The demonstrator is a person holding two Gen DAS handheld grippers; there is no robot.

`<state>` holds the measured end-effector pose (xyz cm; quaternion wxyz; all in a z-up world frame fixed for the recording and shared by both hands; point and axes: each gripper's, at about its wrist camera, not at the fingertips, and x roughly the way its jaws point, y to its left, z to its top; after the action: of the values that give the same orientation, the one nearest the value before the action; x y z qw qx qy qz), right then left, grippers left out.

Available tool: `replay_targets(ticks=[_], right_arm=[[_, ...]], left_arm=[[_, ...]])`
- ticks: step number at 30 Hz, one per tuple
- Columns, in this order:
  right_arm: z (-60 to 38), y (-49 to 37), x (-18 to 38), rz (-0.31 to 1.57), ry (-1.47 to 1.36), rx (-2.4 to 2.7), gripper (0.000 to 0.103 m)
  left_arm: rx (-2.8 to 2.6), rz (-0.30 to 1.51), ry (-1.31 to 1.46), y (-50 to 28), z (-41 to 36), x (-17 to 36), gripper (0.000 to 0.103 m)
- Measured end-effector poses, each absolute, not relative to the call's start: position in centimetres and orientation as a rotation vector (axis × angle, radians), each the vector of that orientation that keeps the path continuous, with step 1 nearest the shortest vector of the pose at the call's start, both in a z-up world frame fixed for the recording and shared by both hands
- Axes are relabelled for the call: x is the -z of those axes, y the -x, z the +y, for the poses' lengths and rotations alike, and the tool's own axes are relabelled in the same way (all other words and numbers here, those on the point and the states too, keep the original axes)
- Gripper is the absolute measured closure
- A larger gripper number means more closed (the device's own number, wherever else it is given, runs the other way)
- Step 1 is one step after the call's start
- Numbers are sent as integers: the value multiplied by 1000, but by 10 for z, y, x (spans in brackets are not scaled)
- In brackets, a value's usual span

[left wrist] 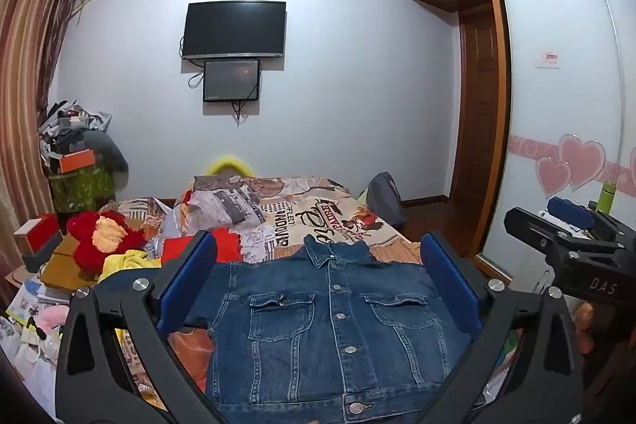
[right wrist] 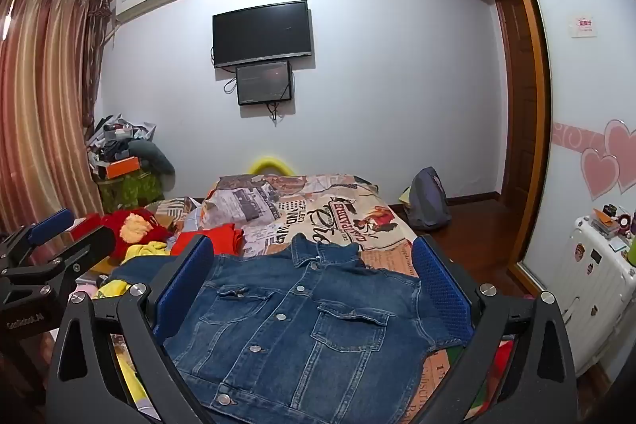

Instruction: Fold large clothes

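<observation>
Jacket: your denim jacket (left wrist: pixel 330 328) lies flat, buttoned, at the bed's (left wrist: pixel 318 217) near edge.
Left gripper (left wrist: pixel 318 289): spread wide, holding nothing.
Right gripper (right wrist: pixel 314 289): spread wide, holding nothing.

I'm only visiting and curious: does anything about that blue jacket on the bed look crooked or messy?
Nothing stands out. The blue denim jacket lies flat, front up and buttoned, on the newspaper-print bedspread; no sleeves show.

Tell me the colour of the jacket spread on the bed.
The denim jacket is dark blue; it shows best in the left wrist view.
</observation>
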<state>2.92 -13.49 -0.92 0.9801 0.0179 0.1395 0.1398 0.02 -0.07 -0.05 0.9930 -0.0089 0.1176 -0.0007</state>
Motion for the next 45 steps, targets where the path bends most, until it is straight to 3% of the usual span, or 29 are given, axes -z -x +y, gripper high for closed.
replay_targets(ticks=[45], right_arm=[[-129, -34, 15, 314, -28, -283, 4]], left_arm=[[-31, 311, 113, -18, 25, 21, 0]])
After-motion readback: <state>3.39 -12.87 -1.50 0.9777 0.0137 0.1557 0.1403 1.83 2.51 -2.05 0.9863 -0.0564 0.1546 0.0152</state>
